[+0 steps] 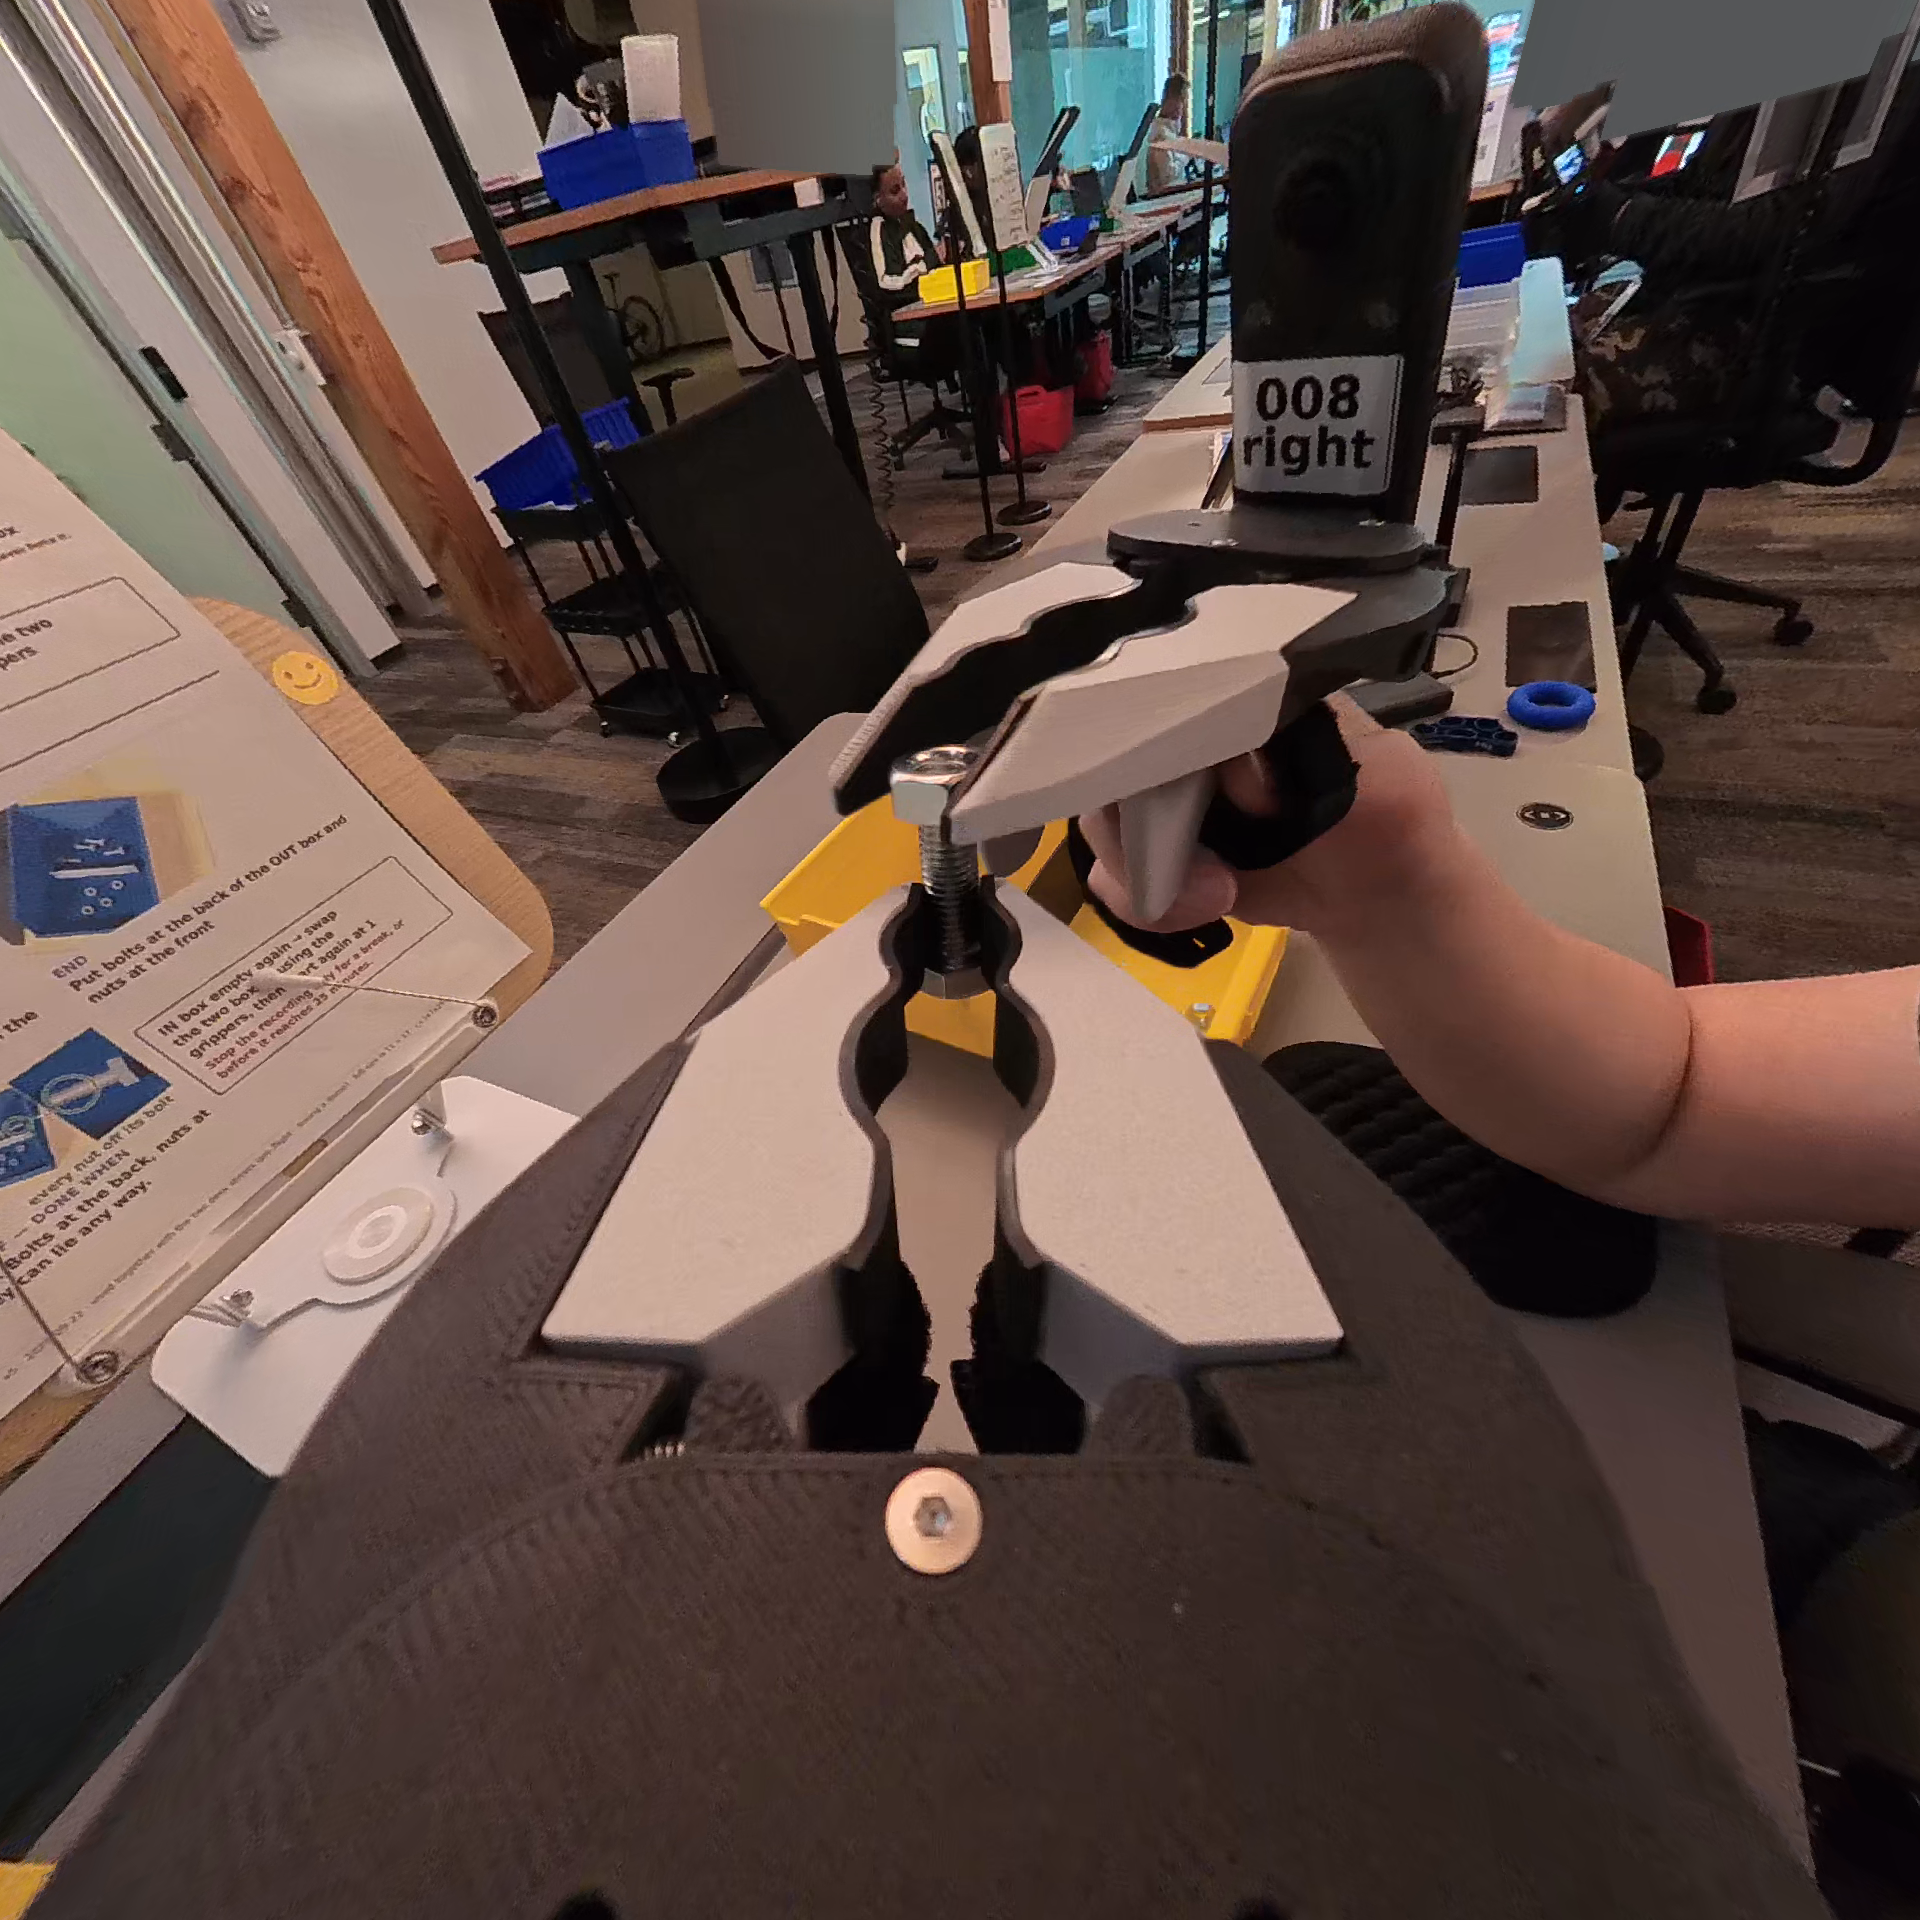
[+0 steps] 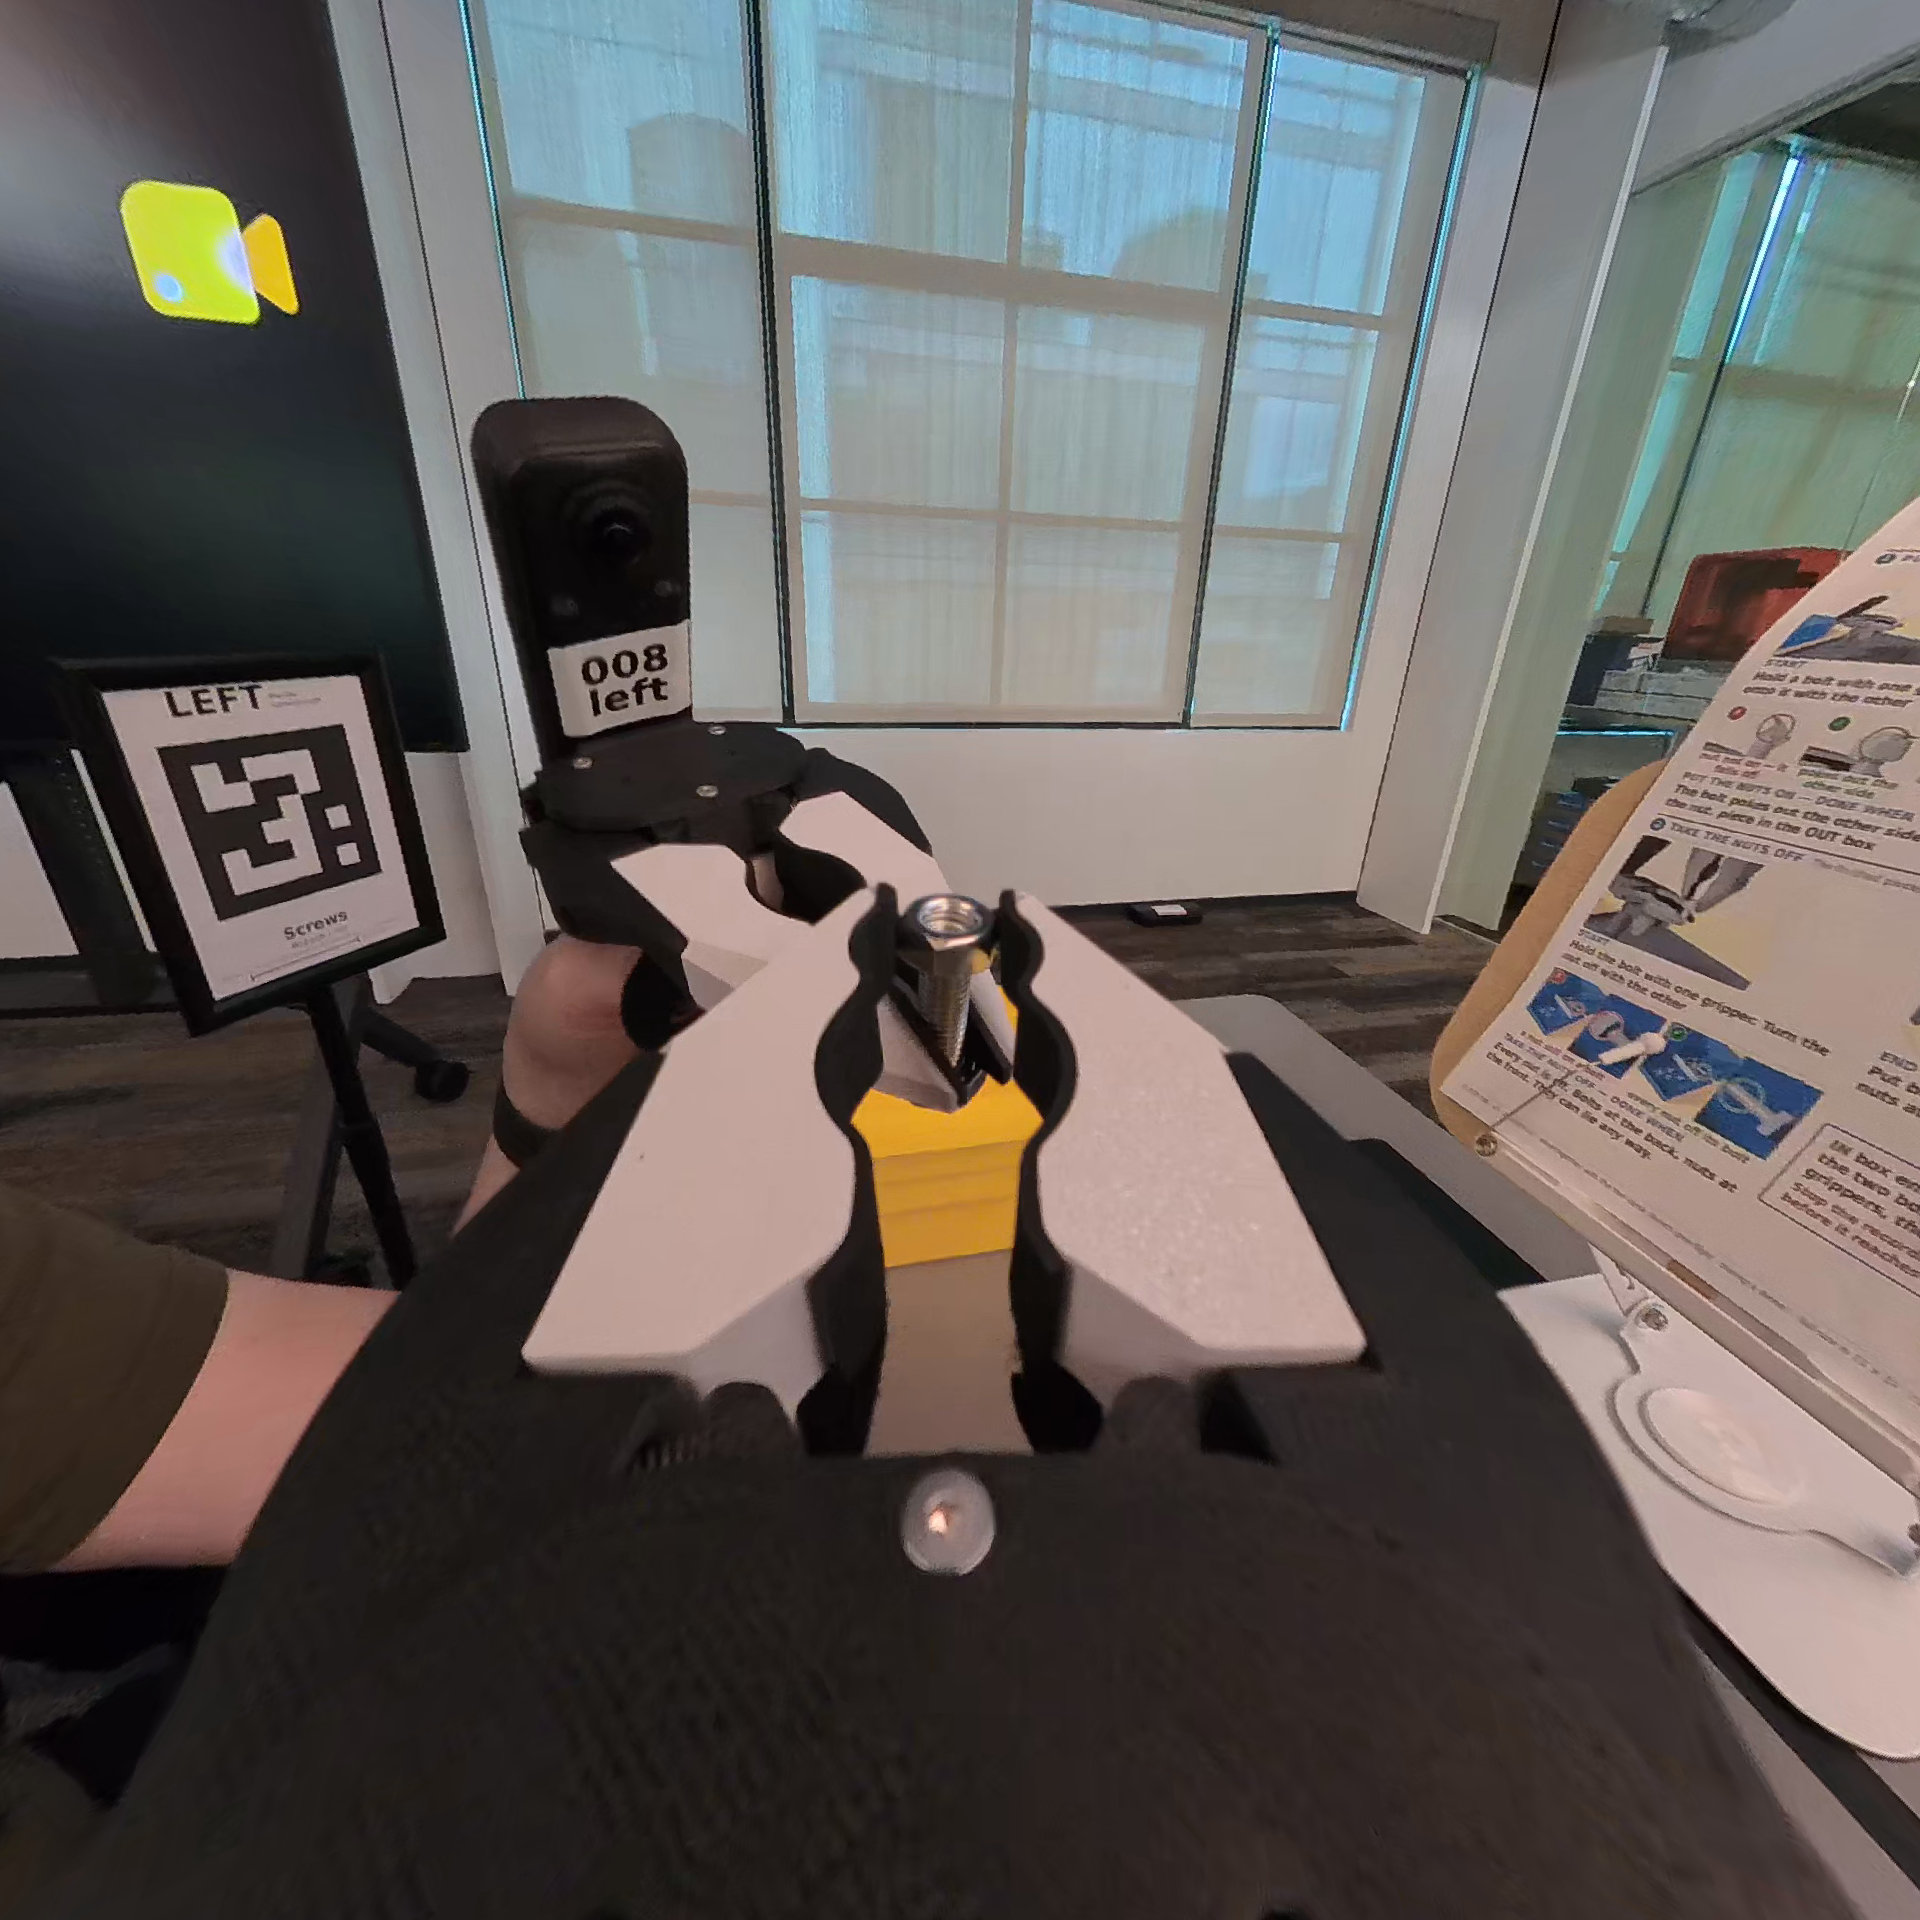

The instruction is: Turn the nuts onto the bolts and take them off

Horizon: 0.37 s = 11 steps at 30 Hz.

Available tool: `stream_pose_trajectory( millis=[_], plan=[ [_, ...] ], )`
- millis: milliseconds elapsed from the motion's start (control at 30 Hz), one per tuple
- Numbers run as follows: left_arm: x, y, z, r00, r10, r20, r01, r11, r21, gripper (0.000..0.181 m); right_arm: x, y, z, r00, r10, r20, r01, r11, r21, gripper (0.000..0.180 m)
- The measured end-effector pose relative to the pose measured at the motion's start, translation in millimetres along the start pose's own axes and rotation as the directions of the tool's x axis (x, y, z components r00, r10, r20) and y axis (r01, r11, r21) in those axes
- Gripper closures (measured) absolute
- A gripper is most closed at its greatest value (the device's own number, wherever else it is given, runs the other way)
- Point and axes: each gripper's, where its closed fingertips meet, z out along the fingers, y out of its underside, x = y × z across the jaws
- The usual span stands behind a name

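A steel bolt (image 1: 948, 914) stands upright, its hex head down between the tips of my left gripper (image 1: 948, 940), which is shut on it. A steel nut (image 1: 928, 792) sits at the top end of the threaded shaft. My right gripper (image 1: 920, 795) reaches in from the right and is shut on the nut. In the right wrist view the nut (image 2: 943, 927) is clamped at the tips of my right gripper (image 2: 943, 920), with its threaded hole showing open. The bolt (image 2: 948, 1013) runs down from it into the left gripper (image 2: 961, 1070).
A yellow bin (image 1: 831, 894) sits on the grey table (image 1: 1558, 883) right under the bolt and also shows in the right wrist view (image 2: 945, 1174). An instruction sheet on a stand (image 1: 208, 935) is at the left. A blue ring (image 1: 1550, 703) lies far right. A marker sign (image 2: 260, 821) stands beyond. The left gripper's tips are roughly 4 cm from the right gripper's.
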Motion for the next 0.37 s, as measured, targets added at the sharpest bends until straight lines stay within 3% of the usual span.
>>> stream_pose_trajectory(
  millis=[33, 267, 367],
  plan=[
    [-0.7, -0.2, 0.2, 1.0, 0.004, 0.007, -0.004, 1.0, 0.001, 0.173, 0.3, 2.5, 1.1, 1.0, -0.005, -0.003, 0.005, 1.0, -0.012, 0.161],
    [6.9, -5.4, -2.0, 0.999, -0.002, -0.034, 0.003, 1.0, 0.029, 0.173, -3.8, -3.9, -0.1, 0.998, 0.012, 0.064, -0.011, 1.0, -0.004, 0.162],
    [20.6, -8.2, -6.8, 0.99, -0.015, -0.143, 0.023, 0.998, 0.05, 0.173, -19.5, -8.5, -3.9, 0.976, 0.047, 0.214, -0.05, 0.999, 0.005, 0.162]
  ],
)
